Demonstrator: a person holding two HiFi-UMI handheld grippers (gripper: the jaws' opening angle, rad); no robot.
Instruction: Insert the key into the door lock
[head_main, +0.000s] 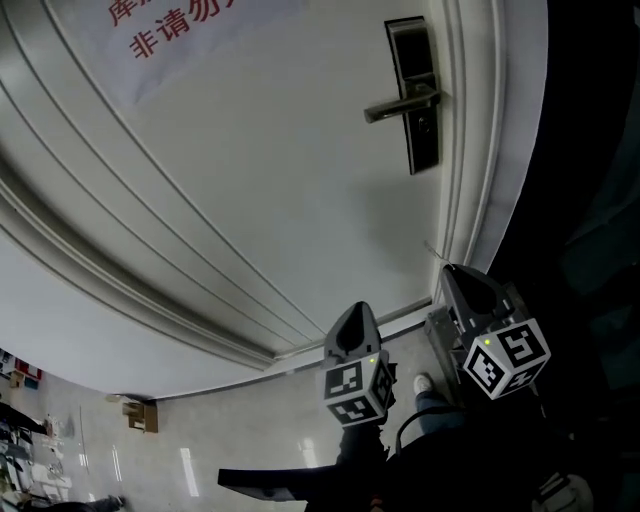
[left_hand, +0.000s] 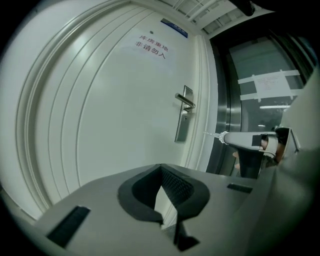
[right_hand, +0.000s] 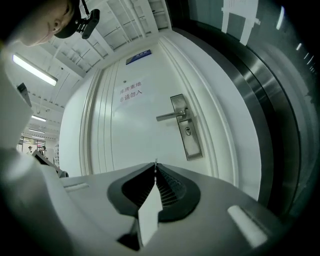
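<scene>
Before the white door (head_main: 250, 200), right gripper (right_hand: 155, 170) pinches slim metal key (left_hand: 213, 134); left gripper (left_hand: 161, 168) closed.

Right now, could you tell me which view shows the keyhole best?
The right gripper view: the keyhole faces it under the handle. The head view shows the lock plate dark; the left gripper view sees it obliquely.

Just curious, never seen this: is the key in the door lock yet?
Out. The right gripper pinches the key, whose tip hangs well short of the keyhole below the door handle.
</scene>
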